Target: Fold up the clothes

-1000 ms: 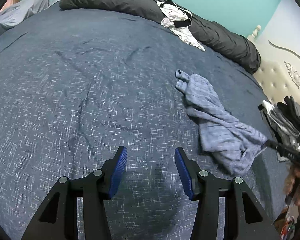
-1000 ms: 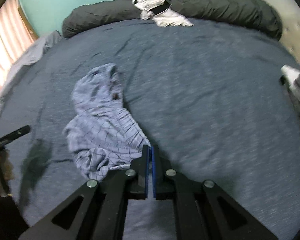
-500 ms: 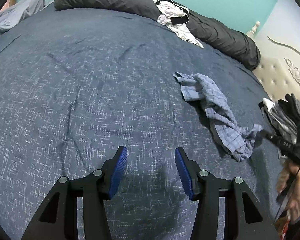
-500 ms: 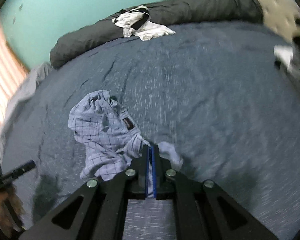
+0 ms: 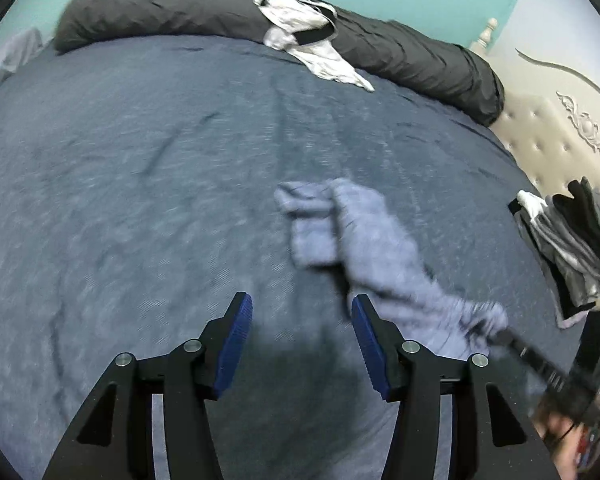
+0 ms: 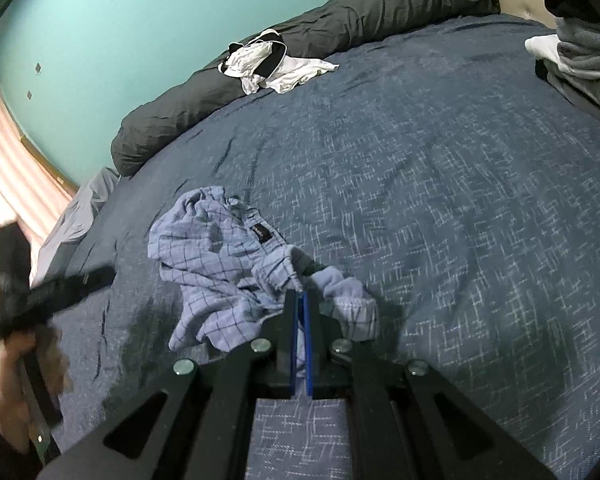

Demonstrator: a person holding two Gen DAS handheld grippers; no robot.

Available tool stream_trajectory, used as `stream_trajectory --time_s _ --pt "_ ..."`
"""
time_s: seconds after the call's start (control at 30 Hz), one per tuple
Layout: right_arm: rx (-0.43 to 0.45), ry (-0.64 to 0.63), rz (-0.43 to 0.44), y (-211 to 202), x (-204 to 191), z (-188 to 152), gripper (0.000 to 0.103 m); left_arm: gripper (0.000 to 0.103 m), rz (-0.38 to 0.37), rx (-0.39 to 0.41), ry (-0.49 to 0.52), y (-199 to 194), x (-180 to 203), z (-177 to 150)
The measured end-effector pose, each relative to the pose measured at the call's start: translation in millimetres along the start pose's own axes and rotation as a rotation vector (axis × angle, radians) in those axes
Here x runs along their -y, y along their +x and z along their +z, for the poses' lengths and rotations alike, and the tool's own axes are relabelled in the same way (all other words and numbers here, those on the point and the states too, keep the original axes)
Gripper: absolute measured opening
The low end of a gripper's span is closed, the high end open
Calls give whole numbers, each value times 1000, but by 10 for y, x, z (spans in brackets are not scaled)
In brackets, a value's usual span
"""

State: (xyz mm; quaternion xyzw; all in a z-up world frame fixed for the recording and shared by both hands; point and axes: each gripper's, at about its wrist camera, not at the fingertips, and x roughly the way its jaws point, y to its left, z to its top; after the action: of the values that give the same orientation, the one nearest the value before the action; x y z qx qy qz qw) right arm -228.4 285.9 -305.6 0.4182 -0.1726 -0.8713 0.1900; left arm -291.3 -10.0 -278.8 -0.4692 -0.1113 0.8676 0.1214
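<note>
Light blue checked shorts [image 6: 220, 264] lie crumpled on the dark blue bedspread [image 6: 440, 208]. My right gripper [image 6: 300, 300] is shut on the shorts' elastic waistband, near the bed's front edge. In the left wrist view the shorts [image 5: 364, 240] are blurred, stretched toward the right gripper [image 5: 496, 332] at the lower right. My left gripper [image 5: 302, 332] is open and empty, just left of the shorts and above the bedspread [image 5: 140, 200].
A white and black garment [image 5: 304, 36] lies on the rolled dark grey duvet [image 5: 400, 52] at the far side. A stack of grey and black clothes [image 5: 572, 248] sits at the right edge by the cream headboard [image 5: 560, 136].
My right gripper has dragged the shorts toward the left gripper and bunched them up. The left gripper stays open; its view has shifted and the shorts now lie close to its right finger.
</note>
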Motion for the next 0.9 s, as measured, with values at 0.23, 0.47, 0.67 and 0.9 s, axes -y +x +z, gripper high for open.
stream_trajectory --time_s 0.23,0.47,0.67,0.9 --pt "-5 8 32 56 28 7 2 57 -17 -66 -17 414 119 330" --pt "3 32 47 39 69 2 2 13 -45 -97 3 538 139 262" --pt "5 44 56 35 61 -1 2 9 -65 -84 0 317 82 107" --pt "9 46 69 17 40 -2 2 9 -50 -67 27 -29 26 -116"
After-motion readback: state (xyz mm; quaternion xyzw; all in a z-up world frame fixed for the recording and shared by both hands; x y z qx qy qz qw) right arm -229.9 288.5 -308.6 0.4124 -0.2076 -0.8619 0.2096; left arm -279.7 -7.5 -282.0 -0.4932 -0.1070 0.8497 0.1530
